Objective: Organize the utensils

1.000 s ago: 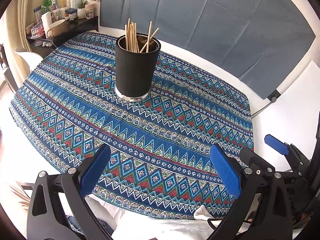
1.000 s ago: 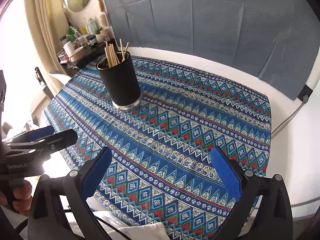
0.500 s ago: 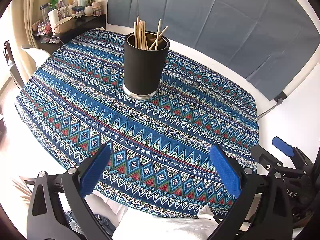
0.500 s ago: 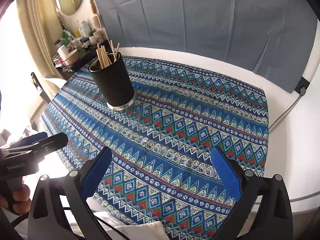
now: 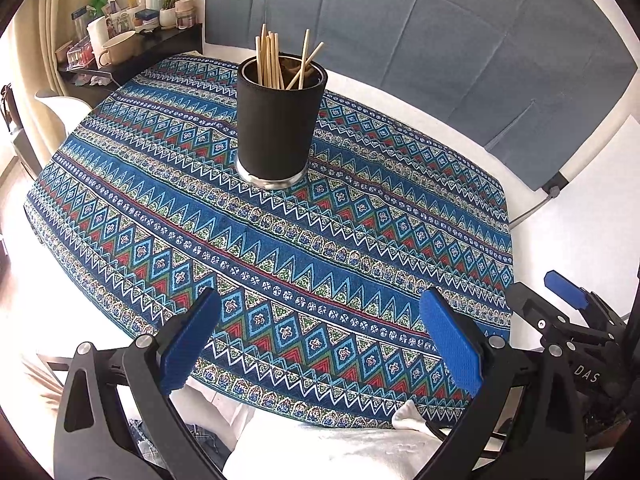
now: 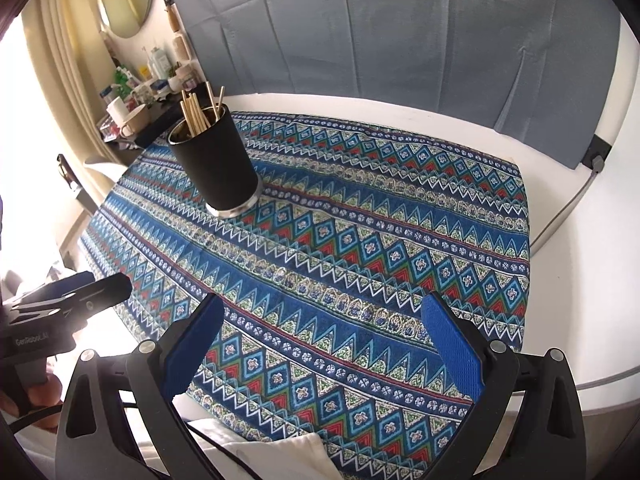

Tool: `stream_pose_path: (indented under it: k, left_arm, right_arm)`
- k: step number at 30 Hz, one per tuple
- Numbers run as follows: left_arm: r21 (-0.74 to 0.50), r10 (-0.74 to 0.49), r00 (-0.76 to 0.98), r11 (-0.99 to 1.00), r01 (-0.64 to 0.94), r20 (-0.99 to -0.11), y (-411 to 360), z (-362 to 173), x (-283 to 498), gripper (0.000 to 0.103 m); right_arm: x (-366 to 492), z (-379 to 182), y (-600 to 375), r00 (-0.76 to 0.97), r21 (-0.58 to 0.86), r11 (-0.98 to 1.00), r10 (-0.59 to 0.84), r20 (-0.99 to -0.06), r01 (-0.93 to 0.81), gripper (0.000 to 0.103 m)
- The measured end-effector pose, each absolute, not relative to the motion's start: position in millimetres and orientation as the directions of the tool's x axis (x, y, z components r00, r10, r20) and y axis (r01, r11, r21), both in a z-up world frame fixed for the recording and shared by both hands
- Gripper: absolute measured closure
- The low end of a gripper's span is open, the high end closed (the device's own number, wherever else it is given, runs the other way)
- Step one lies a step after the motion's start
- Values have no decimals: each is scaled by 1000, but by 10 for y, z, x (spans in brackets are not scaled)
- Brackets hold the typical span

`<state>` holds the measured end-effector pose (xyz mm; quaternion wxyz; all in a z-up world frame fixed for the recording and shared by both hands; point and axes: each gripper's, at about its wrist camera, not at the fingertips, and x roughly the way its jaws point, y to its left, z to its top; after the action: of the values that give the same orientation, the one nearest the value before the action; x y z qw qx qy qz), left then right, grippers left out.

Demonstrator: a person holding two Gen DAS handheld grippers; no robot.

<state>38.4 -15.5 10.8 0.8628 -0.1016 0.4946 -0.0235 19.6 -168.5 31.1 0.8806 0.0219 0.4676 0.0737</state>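
In the left wrist view the left gripper has drifted so the black cup of wooden sticks now sits straight ahead of its spread, empty jaws, suggesting the sorting is done. In the right wrist view the right gripper, jaws also spread and empty, sees the upright cup far ahead-left on the counter.

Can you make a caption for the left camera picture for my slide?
Open left gripper faces a black cup of wooden sticks on a patterned cloth.
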Motion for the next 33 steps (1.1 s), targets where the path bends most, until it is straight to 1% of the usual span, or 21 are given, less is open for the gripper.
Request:
stream_pose_path:
  k: [18,33]
  left_arm:
    - [-226,-153,511,971,-83,-846,-120,105,341,6]
    - [-226,-159,518,972,-68,-841,-176,143,333,6]
  right_arm:
    - [176,284,-1741,540,130,986,164,-826,-99,8]
    - [143,290,-1780,541,132,987,162,-825,-94,8]
